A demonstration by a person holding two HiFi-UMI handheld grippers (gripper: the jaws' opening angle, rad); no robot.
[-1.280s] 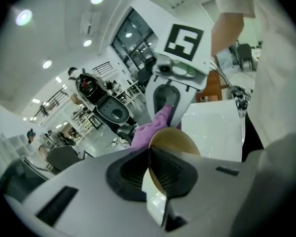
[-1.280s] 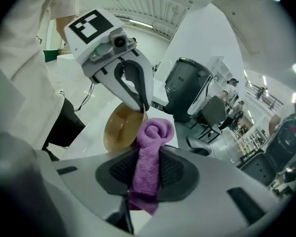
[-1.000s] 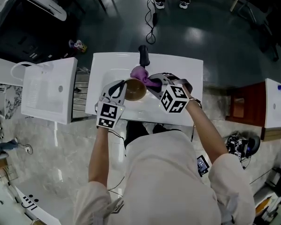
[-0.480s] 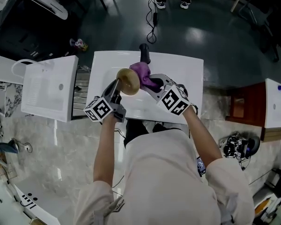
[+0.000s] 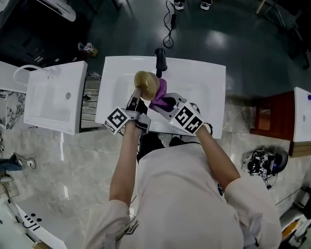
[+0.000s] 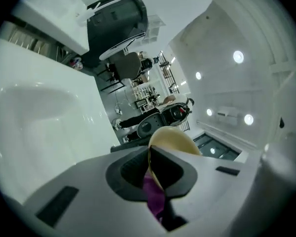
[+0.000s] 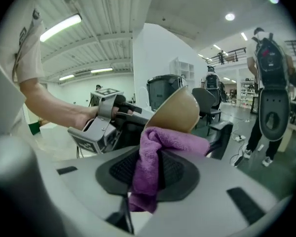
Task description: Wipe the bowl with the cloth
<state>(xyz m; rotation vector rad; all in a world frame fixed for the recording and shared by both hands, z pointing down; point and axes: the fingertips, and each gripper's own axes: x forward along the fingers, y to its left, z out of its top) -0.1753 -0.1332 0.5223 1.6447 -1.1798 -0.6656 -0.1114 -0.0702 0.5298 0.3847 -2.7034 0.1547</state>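
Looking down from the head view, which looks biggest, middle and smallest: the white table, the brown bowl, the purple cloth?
1. White table, biggest by far.
2-3. Brown bowl and purple cloth look about alike. The cloth is partly hidden, so no ranking.

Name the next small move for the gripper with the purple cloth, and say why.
Probably sweep the purple terry cloth along the tan round bowl: the right gripper grips the cloth, which lies against the bowl, and the left gripper holds that bowl by its rim, tipped on edge.
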